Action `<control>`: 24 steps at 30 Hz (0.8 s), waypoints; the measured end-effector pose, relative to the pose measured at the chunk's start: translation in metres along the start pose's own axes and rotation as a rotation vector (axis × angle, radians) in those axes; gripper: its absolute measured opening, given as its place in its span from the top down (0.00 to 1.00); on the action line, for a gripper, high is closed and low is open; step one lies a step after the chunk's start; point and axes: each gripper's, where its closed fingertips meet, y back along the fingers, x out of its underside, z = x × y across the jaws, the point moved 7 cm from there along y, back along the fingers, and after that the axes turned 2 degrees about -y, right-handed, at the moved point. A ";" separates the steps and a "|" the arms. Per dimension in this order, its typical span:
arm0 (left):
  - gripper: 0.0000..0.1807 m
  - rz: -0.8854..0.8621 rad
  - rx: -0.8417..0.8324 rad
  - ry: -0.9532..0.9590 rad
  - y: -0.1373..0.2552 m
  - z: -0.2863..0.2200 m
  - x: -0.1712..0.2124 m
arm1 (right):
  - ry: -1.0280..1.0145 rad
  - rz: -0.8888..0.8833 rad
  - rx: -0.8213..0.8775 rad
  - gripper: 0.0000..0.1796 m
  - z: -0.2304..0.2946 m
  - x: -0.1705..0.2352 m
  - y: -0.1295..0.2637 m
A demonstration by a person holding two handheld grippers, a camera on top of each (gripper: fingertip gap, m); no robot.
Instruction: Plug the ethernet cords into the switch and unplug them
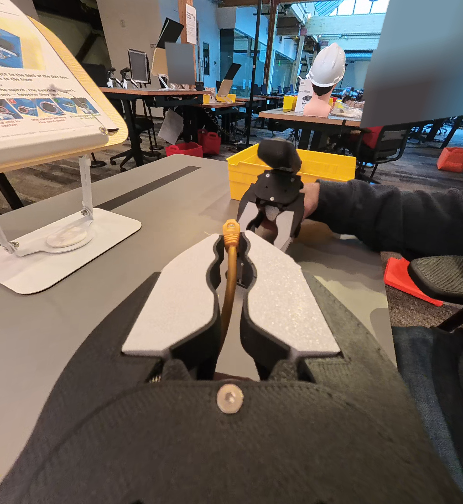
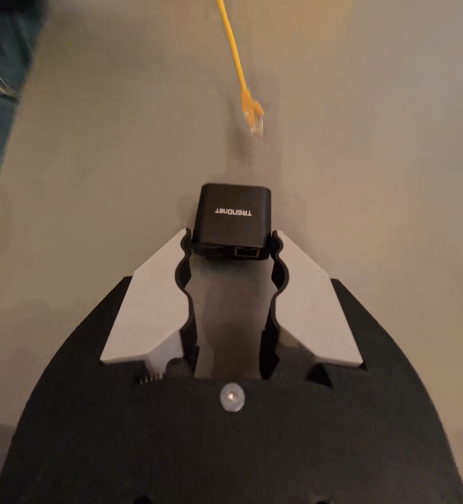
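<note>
My left gripper [image 1: 231, 237] is shut on an orange ethernet cord [image 1: 229, 286]. Its plug [image 1: 230, 227] sticks out past the fingertips, above the grey table [image 1: 170, 207]. My right gripper [image 1: 272, 223] is just beyond that plug, held by a hand in a dark sleeve. In the right wrist view my right gripper [image 2: 231, 241] is shut on a small black switch [image 2: 233, 212], fingertips on its two sides, ports facing the camera. Another yellow plug end [image 2: 252, 117] shows blurred beyond the switch, with its cord [image 2: 231, 41] running up out of frame.
A tilted instruction sheet on a stand with a white base [image 1: 61, 245] stands at the left of the table. A yellow bin [image 1: 323, 166] sits at the far edge behind the right gripper. A black chair armrest [image 1: 448, 275] is off the table's right side. One gripper's finger ends stand about 20 cm off the other's.
</note>
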 end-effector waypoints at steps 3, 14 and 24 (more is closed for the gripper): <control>0.94 -0.003 -0.001 0.009 0.001 0.001 0.001 | -0.013 0.112 0.087 0.62 -0.005 0.003 -0.002; 0.94 -0.022 0.007 0.024 0.003 0.001 0.002 | -0.151 -0.015 0.210 0.66 0.002 0.008 -0.009; 0.94 -0.021 0.011 0.030 0.001 0.002 0.004 | -0.139 -0.142 0.153 0.67 0.007 -0.001 0.005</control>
